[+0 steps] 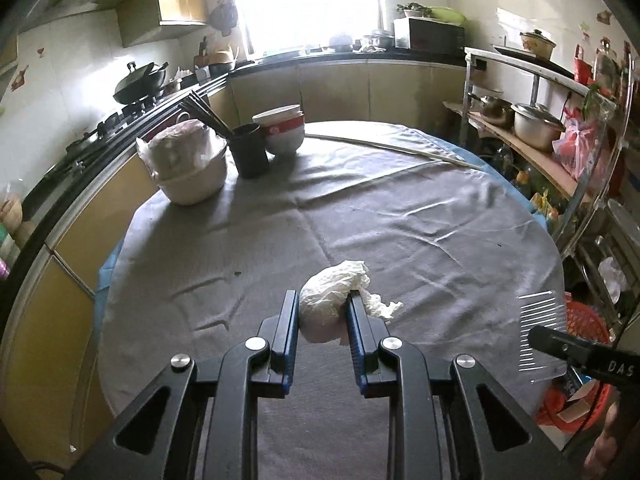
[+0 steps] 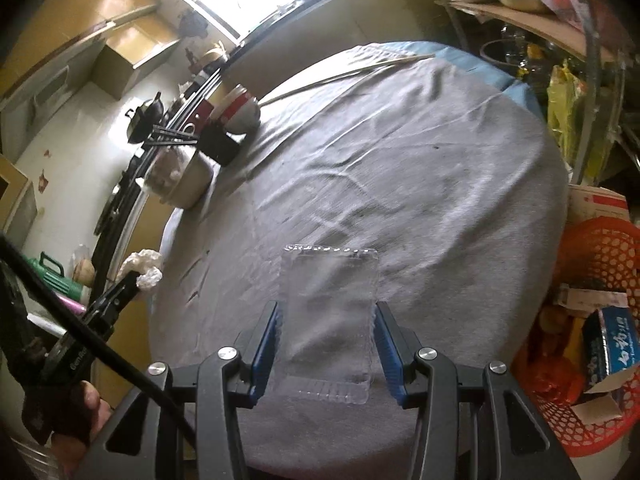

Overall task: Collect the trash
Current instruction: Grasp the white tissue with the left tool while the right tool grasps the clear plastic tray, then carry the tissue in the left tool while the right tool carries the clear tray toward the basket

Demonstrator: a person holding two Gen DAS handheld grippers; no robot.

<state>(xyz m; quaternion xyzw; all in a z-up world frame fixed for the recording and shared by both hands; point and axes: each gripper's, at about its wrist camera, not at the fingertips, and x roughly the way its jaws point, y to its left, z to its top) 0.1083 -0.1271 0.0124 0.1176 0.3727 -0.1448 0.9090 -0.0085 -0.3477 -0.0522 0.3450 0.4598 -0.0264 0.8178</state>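
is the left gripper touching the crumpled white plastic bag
Touching. The left wrist view shows the left gripper clamped on the crumpled white plastic bag, both pads pressing into its sides.

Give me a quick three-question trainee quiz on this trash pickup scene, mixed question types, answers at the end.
1. True or false: the left hand-held gripper is shut on a crumpled white plastic bag.
2. Multiple choice: what sits between the fingers of the right hand-held gripper? A) a red bowl B) a clear plastic container C) chopsticks
3. Fill in: the basket beside the table, already holding boxes, is coloured ____.

Key: 1 true; 2 B; 3 red.
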